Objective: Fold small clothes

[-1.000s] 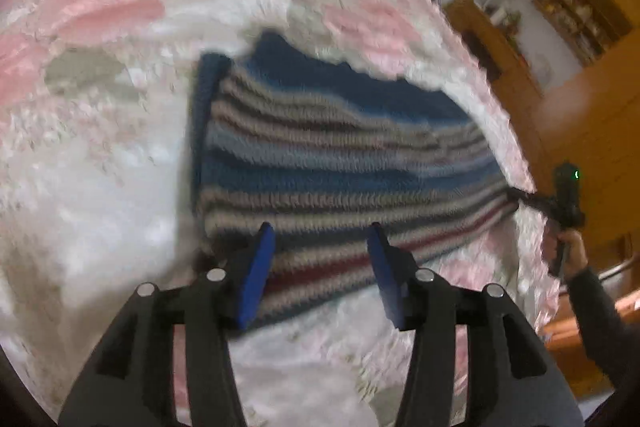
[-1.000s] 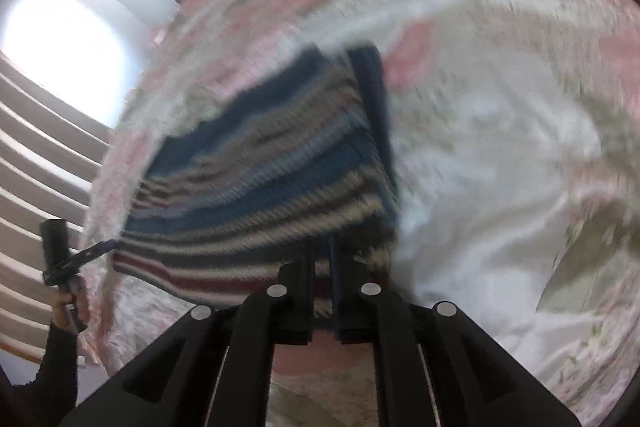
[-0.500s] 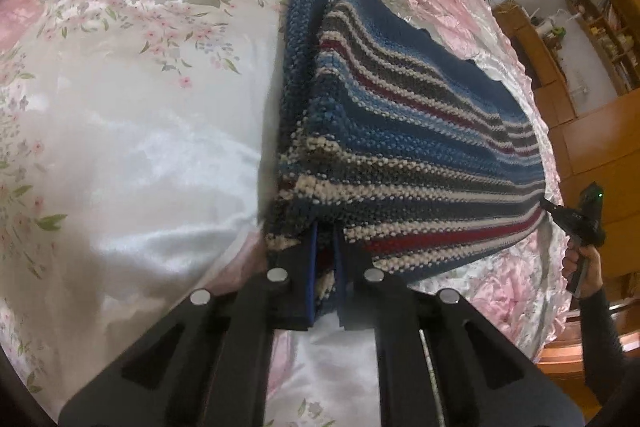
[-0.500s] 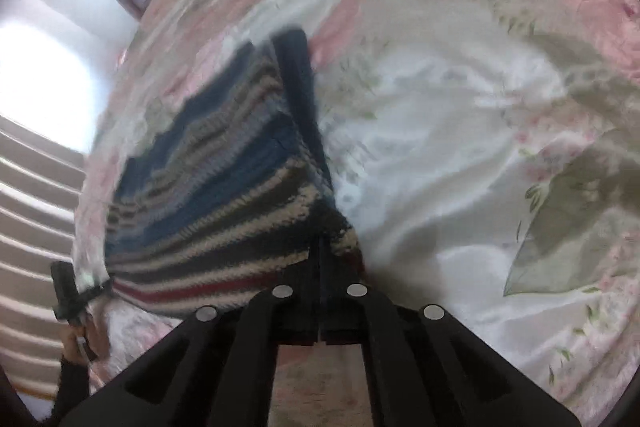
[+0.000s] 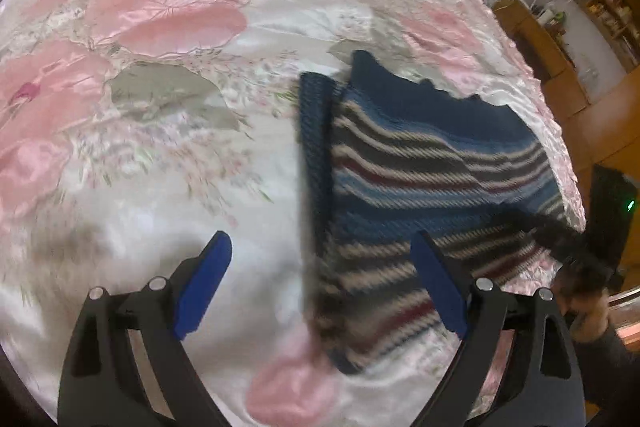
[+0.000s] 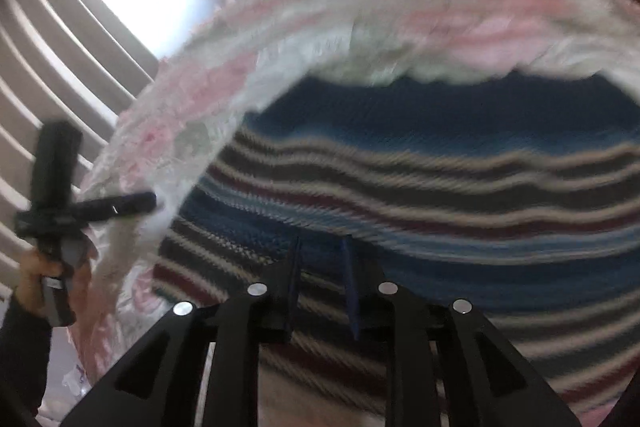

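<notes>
Left gripper (image 5: 320, 267) has released the sweater (image 5: 420, 187); right gripper's (image 6: 322, 267) fingers seemingly parted.

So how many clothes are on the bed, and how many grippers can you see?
Sweater: 1
Grippers: 2, the left gripper and the right gripper
Bedspread: 1
Total: 4

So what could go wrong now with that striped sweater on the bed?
The striped sweater lies near the edge of the slippery-looking satin bedspread, so a tug could slide it off. The left gripper is open and holds nothing, so the fold it made could spring loose. The right gripper sits low over the knit with its jaws slightly apart; it might snag a loop or drag the layers askew.
</notes>
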{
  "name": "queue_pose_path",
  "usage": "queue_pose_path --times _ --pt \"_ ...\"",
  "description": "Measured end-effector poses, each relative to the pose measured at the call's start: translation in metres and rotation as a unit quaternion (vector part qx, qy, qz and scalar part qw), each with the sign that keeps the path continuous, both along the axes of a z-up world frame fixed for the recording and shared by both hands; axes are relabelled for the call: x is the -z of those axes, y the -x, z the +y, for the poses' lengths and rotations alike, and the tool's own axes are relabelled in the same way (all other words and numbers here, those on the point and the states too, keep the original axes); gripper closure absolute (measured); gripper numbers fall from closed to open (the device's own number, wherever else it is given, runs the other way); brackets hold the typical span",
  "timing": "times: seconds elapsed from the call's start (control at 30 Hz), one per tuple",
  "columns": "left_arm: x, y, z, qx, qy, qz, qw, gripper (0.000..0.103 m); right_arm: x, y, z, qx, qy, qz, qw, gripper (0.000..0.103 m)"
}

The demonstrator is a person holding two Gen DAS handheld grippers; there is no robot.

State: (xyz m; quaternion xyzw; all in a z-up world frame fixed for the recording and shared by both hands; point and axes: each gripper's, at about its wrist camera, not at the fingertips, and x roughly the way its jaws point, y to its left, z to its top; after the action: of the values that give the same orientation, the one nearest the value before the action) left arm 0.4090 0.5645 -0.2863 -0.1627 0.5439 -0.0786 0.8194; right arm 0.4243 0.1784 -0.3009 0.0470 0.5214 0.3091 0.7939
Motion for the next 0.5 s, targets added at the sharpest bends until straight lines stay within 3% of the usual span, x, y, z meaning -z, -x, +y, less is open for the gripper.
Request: queue_pose_path --times 0.1,0.2,0.3,0.4,0.5 --pt "0.011 -0.022 0.007 0.015 0.008 0.01 0.9998 0.013 0.019 0.011 0.021 -0.016 0.023 -0.003 1.0 0.069" --pt "0.022 -0.044 0.01 0.024 0.032 0.014 0.9991 0.013 0.002 0.02 0.012 -0.018 0.017 -0.035 0.999 0.068" --pt "0.028 -0.061 0.008 0.036 0.038 0.01 0.9986 0.013 -0.008 0.018 0.001 0.006 -0.006 -0.038 0.999 0.068" --pt "0.034 -0.072 0.006 0.039 0.047 0.008 0.9981 0.012 0.015 0.026 0.032 -0.052 -0.029 0.009 0.998 0.063" --pt "0.039 -0.076 0.002 0.046 0.04 0.011 0.9981 0.012 0.013 0.041 0.052 -0.071 -0.006 -0.036 0.997 0.055"
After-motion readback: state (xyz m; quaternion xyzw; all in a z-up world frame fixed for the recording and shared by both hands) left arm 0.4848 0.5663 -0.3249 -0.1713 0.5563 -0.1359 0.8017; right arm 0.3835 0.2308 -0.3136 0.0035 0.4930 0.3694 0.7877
